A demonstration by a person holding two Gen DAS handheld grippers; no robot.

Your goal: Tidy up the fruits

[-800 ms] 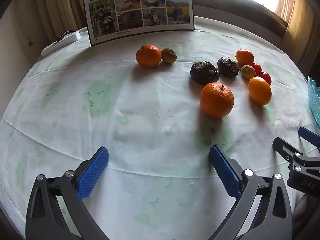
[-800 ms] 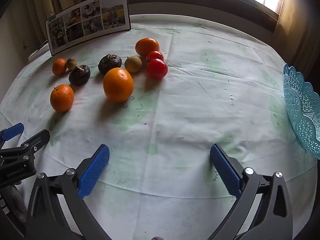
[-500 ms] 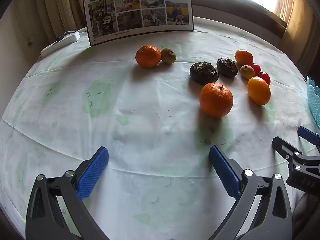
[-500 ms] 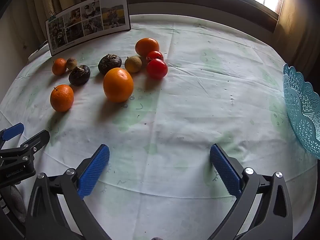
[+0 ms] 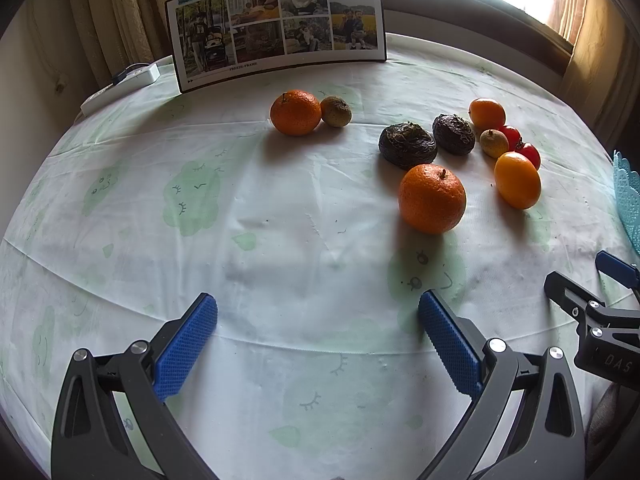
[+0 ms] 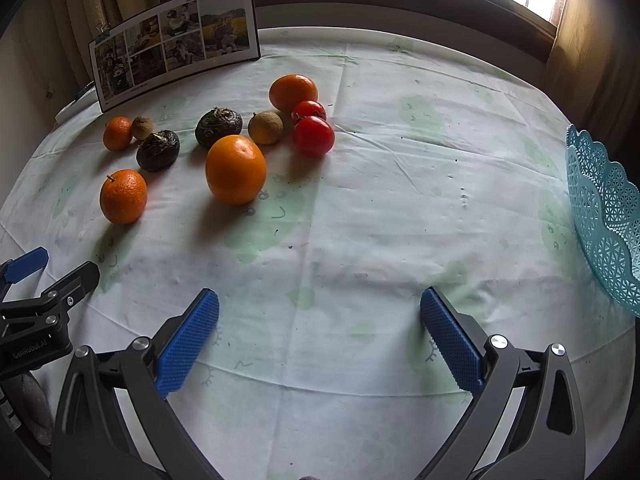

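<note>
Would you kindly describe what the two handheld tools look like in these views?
Both tools match: the left tool and the right tool each have dark grey, triangular cut-out arms with silver rivets, ending in flat blue pads with a dotted texture. The left tool's body carries pale lettering, seen in the right wrist view. No cables visible.

oranges point(image 6: 235, 169), tomatoes point(image 6: 313, 135), loose on tablecloth point(image 6: 380, 208)

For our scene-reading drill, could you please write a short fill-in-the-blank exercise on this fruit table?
1. Both the left gripper and the right gripper are ____.
2. The lattice basket is coloured ____.
3. The number of red tomatoes is ____.
4. The photo board is held by binder ____.

Missing words: open; blue; two; clips
</note>
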